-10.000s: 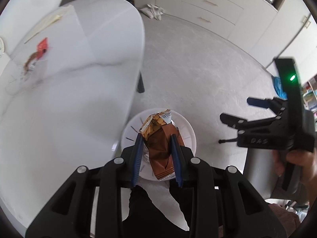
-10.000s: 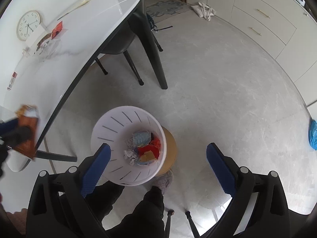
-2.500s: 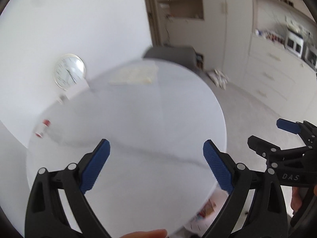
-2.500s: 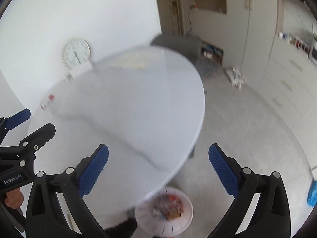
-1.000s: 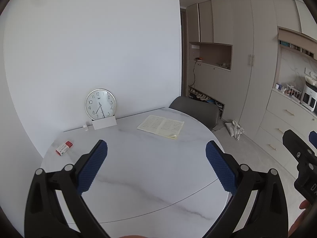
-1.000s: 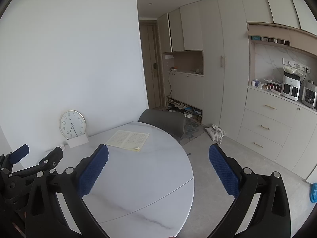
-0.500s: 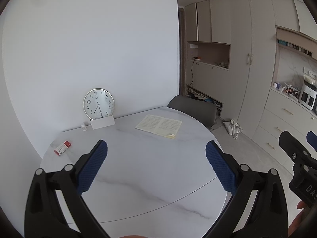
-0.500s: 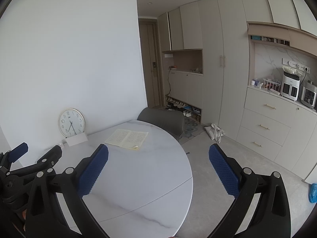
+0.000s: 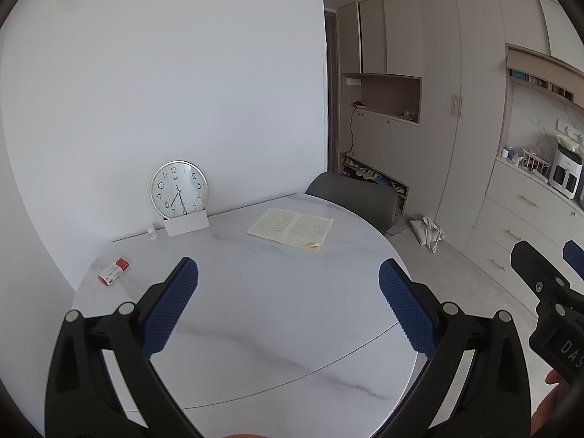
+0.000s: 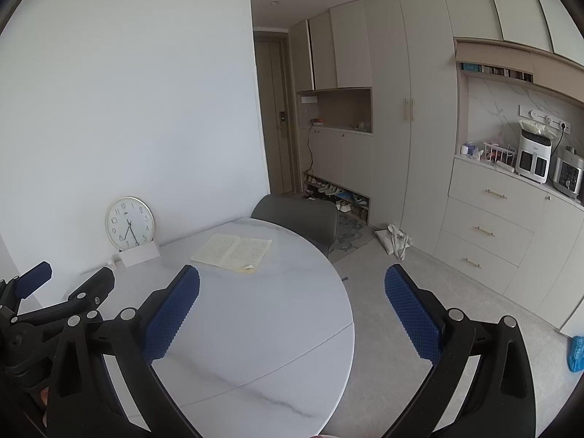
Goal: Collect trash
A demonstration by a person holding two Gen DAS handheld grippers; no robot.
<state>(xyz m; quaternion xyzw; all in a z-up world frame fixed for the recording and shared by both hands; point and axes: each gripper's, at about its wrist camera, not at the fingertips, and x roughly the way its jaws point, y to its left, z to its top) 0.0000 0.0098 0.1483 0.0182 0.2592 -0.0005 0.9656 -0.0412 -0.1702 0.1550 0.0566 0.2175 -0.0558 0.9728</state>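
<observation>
My left gripper (image 9: pixel 288 277) is open and empty, held level above the near part of the round white marble table (image 9: pixel 255 314). My right gripper (image 10: pixel 292 284) is open and empty, above the table's right edge (image 10: pixel 343 328). A small red and white box (image 9: pixel 113 272) lies at the table's far left. No trash and no bin show in either view. The right gripper shows at the right edge of the left wrist view (image 9: pixel 544 273), and the left gripper at the left edge of the right wrist view (image 10: pixel 65 284).
An open booklet (image 9: pixel 291 225) lies at the table's far side. A round clock (image 9: pixel 179 189) leans on the wall behind a white card (image 9: pixel 186 224). A grey chair (image 9: pixel 352 197) stands behind the table. Cabinets and drawers (image 10: pixel 485 233) line the right wall.
Both grippers have tilted up from the floor and bin to a level view over the table. In the last second the views have barely shifted. The brown wrapper is no longer in the left gripper.
</observation>
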